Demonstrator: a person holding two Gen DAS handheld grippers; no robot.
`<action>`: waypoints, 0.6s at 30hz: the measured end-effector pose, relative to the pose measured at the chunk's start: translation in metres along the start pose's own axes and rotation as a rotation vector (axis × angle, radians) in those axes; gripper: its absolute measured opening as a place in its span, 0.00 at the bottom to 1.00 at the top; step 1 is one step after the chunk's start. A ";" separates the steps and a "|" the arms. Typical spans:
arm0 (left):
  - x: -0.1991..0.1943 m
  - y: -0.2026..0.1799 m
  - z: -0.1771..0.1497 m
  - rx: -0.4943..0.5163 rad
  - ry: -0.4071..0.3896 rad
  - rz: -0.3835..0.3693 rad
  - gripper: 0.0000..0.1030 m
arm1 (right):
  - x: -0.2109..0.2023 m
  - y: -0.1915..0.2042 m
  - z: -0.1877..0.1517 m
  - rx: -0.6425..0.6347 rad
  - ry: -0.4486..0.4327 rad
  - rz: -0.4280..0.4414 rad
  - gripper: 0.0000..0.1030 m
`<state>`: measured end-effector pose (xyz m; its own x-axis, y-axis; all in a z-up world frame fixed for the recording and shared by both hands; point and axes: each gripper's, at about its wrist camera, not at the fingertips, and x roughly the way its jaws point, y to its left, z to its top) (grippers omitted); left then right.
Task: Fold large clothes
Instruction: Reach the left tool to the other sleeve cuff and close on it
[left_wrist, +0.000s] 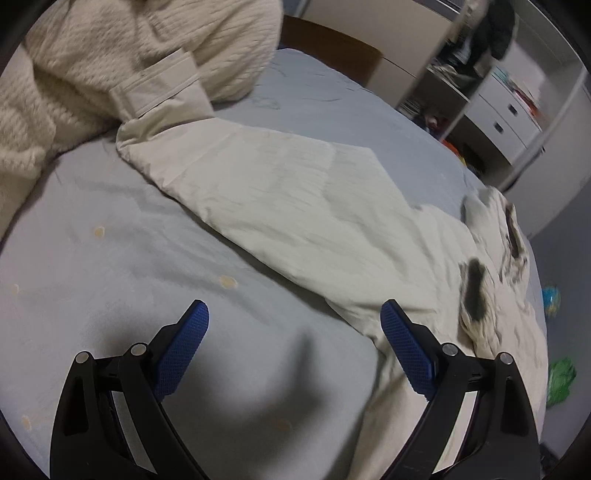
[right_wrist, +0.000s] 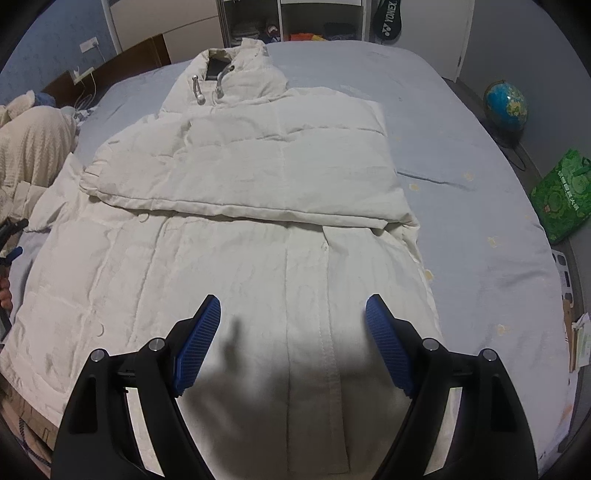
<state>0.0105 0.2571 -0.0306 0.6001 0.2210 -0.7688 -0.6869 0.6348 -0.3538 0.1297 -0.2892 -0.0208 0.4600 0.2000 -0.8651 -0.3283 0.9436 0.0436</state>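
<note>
Right wrist view: we hold the right gripper (right_wrist: 291, 314) tilted down over the coat (right_wrist: 240, 258), jaws spread, empty; left gripper (left_wrist: 293, 319) likewise gapes above the bed (left_wrist: 110, 266).

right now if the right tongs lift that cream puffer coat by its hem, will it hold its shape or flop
The cream puffer coat will probably flop: its folded sleeve lies slack and creased. The quilted padding suggests it is bulky but fairly light for its size. The smooth shell may slide on the sheet, and the sleeve could fall open.
</note>
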 end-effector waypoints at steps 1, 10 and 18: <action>0.002 0.004 0.002 -0.018 -0.001 -0.003 0.87 | 0.001 0.000 0.000 -0.002 0.003 -0.004 0.75; 0.017 0.050 0.026 -0.197 -0.024 0.014 0.81 | 0.014 0.000 0.000 -0.022 0.049 -0.031 0.75; 0.042 0.067 0.042 -0.248 -0.012 0.015 0.80 | 0.015 0.001 0.001 -0.025 0.045 -0.044 0.75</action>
<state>0.0067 0.3401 -0.0637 0.5928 0.2387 -0.7692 -0.7745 0.4309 -0.4632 0.1372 -0.2853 -0.0338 0.4373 0.1464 -0.8873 -0.3298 0.9440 -0.0068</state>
